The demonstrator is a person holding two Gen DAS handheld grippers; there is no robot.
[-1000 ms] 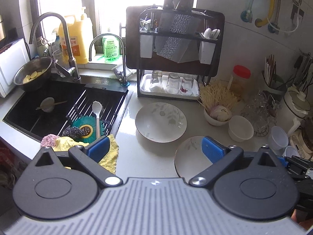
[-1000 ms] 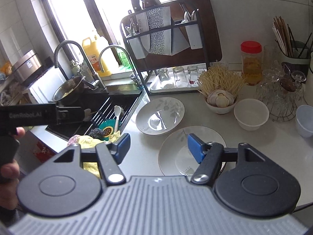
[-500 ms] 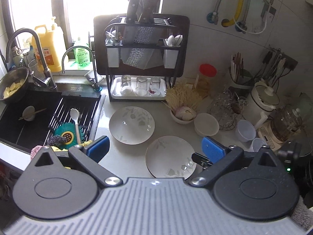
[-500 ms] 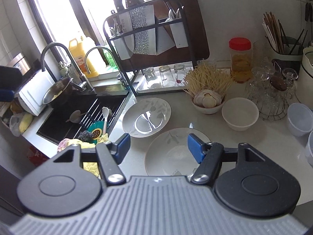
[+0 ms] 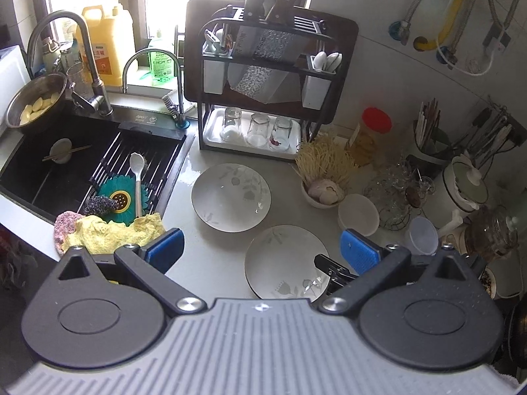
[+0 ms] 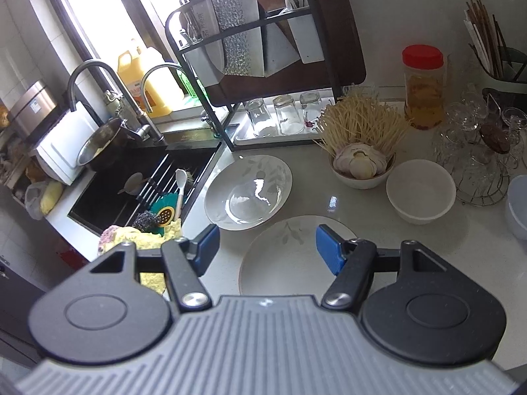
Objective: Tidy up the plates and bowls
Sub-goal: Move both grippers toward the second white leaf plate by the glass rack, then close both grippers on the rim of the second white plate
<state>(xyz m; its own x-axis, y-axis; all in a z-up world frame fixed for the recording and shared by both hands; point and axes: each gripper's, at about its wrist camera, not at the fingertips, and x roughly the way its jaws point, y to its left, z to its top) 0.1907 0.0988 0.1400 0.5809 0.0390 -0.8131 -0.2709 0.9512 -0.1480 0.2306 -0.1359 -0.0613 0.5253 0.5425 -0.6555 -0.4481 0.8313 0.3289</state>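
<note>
Because the flat plate [image 6: 290,250] lies flush on the glossy counter [image 6: 411,247], near the front edge and just ahead of the right gripper [image 6: 266,247], it looks hard to get a finger under; it is probably glazed ceramic, stiff, slick and apt to chip, so the raised rim on its near side seems the best place to pinch. Just beyond it to the left sits the deep plate [image 6: 248,192], close to it but, as far as can be told, not touching; its sloped rim offers an easier edge. To the right, further back, stands an empty white bowl [image 6: 421,191], light-looking and graspable by its wall, beside a bowl of garlic [image 6: 360,166]. The right gripper is released, jaws apart and empty. The left gripper [image 5: 260,247] hangs higher over the counter, also spread wide with nothing held. Left of the plates is the sink [image 5: 49,177].
</note>
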